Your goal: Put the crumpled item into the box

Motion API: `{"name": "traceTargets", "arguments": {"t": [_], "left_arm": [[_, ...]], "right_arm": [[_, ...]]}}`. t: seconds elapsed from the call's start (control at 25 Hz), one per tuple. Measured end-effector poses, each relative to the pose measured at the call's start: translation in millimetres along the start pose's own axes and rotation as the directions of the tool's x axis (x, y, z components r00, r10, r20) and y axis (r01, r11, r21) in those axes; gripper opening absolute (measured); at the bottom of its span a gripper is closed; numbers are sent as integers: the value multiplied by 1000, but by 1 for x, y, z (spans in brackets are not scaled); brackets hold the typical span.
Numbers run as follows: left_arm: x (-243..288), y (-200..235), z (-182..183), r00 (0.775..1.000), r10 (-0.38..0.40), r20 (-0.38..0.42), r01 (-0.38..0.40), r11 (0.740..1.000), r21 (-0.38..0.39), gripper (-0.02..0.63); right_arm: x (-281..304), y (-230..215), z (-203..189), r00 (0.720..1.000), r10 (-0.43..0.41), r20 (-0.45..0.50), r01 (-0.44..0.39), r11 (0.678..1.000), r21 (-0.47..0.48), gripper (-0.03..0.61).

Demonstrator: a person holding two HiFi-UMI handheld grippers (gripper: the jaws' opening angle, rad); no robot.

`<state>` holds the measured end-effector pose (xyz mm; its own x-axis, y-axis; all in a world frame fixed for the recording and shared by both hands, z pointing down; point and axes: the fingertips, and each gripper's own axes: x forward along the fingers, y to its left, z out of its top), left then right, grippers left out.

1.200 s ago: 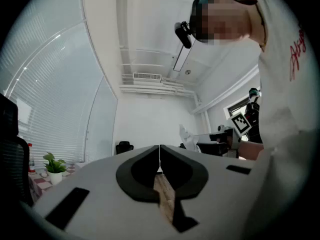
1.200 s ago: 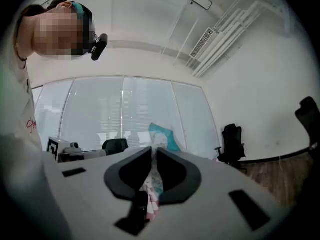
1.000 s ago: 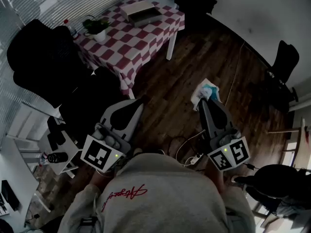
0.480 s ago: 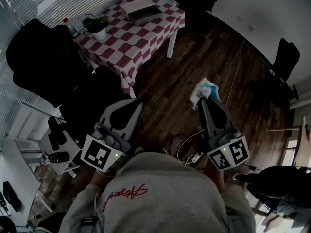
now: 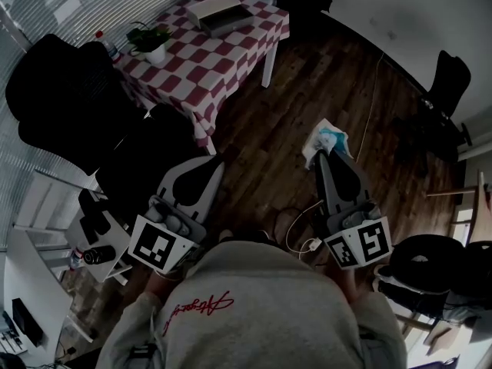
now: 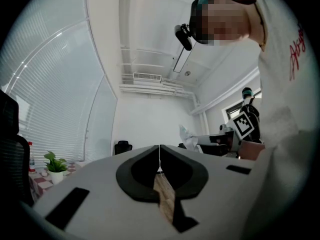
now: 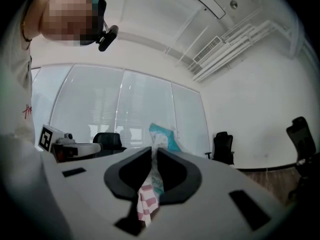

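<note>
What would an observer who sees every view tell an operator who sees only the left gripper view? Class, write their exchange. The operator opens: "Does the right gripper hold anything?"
Observer: Yes. The right gripper has its tongs shut on the crumpled item, which is white and teal.
Operator: Where is the box?
Observer: The box sits at the far end of the checked table.
Operator: Is the item over it?
Observer: No. In the head view the item is above the wood floor, well short of the table.
</note>
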<state>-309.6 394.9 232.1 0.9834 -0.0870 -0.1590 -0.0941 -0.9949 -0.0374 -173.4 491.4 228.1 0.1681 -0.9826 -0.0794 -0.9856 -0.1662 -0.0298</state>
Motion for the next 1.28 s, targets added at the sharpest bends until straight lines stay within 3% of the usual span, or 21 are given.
{"name": "traceTargets", "arguments": {"t": [0.16, 0.36, 0.72, 1.28], "left_arm": [[-9, 9, 5, 999, -15, 43, 14, 1000, 11, 18], [-25, 16, -10, 998, -42, -40, 41, 999, -15, 18], [-46, 33, -16, 996, -72, -47, 71, 997, -28, 18], [-18, 46, -20, 995, -92, -47, 91, 996, -12, 18]], "right_arm": [[1, 11, 0, 1000, -3, 23, 2, 999, 42, 46], [3, 25, -1, 999, -26, 39, 24, 999, 42, 46], [-1, 47, -9, 997, -63, 43, 59, 995, 80, 46], [17, 29, -9, 995, -65, 74, 61, 997, 52, 46]]}}
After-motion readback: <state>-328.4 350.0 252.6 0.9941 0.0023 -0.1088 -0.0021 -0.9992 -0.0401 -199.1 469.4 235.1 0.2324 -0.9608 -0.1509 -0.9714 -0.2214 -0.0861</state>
